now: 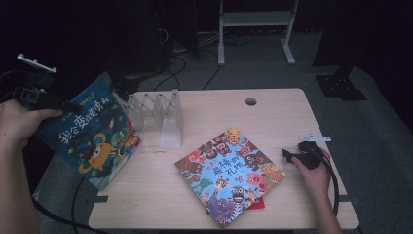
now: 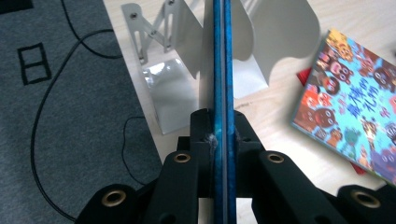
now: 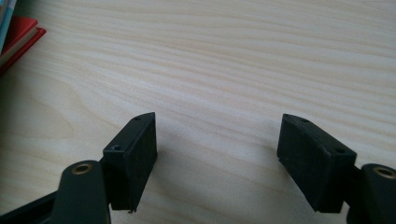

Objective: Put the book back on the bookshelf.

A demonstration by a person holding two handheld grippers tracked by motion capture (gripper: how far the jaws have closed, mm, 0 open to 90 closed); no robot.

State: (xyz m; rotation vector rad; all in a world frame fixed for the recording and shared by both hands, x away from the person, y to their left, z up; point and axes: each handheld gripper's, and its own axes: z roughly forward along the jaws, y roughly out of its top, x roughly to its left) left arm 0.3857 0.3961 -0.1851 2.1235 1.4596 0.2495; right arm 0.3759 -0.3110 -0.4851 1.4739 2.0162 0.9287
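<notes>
A blue book (image 1: 92,134) is held up at the left edge of the table (image 1: 272,109), tilted, with its cover turned to the camera in the high view. It is clamped by the left gripper (image 1: 63,105), whose jaws are pressed on both sides of the book's edge (image 2: 222,93) in the left gripper view, so this gripper is closed on the book. Just to the right of the book, a white folding rack (image 1: 160,114) is placed on the far left part of the table, and the book is seen near it but apart from it. A second book (image 1: 229,173) with a colourful cover is laid flat near the middle of the table, on top of a red book (image 3: 16,39). The right gripper (image 1: 292,157) is rested at the right side of the table, and its jaws are spread wide with nothing between them over the bare wood.
</notes>
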